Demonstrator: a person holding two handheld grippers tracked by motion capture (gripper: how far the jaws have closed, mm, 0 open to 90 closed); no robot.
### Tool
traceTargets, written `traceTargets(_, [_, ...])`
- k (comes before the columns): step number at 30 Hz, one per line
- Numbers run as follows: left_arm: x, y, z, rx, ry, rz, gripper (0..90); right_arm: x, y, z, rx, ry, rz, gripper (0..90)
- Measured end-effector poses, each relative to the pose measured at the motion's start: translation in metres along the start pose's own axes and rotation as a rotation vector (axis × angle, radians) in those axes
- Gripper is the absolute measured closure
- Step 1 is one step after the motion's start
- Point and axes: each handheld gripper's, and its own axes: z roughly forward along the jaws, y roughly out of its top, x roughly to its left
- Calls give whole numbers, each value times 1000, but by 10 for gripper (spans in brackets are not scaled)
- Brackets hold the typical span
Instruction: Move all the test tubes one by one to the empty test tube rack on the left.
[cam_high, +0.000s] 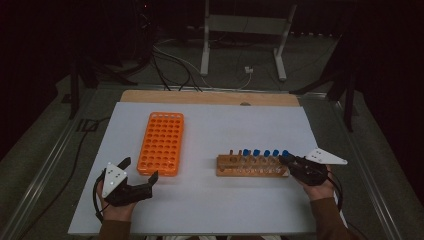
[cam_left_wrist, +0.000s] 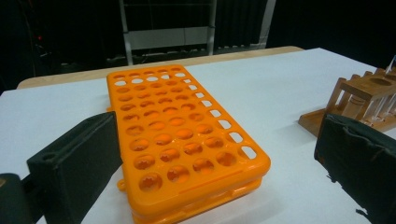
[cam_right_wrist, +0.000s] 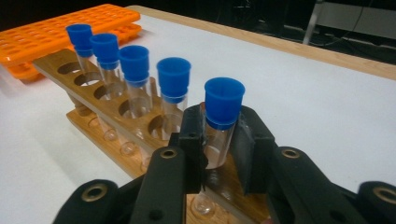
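Resting on the white table (cam_high: 210, 210) near its front left corner, the left gripper (cam_high: 140, 174) lies in the person's left hand (cam_high: 116, 210) with its jaws spread wide and nothing between them. Its tips point at the near short end of the orange rack (cam_high: 161, 142), which lies flat just beyond them; in the left gripper view the orange rack (cam_left_wrist: 177, 140) shows rows of round holes, all unfilled, between the two black jaws. To the right of the orange rack, well apart from it, stands the wooden rack (cam_high: 252, 166), a long low stand with a row of holes along its top. Five clear tubes with blue caps (cam_right_wrist: 135, 63) stand upright in it, lined up toward its right end, while the holes at its left end hold nothing. At the right end of the wooden rack, the right gripper (cam_high: 288, 160), carried by the person's right hand (cam_high: 320, 190), meets the last tube of the row. In the right gripper view its jaws are clenched on the end tube (cam_right_wrist: 219, 135), the pads pressing on the glass just below the blue cap, and the tube's lower part is seated in the wooden rack (cam_right_wrist: 93, 116).
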Motion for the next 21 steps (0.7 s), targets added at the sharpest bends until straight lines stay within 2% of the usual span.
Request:
traceTargets(4, [-1,0,1,1,-5,3,15,2,0,2,-3,15,-8,764])
traceTargets(10, [-2,0,2,8,-18,11,15,5,1,3,-2,5,-18,765])
traceTargets(21, [-7,3,5,9,-41,-1,15,6,15,-8,-53,2,-33,766])
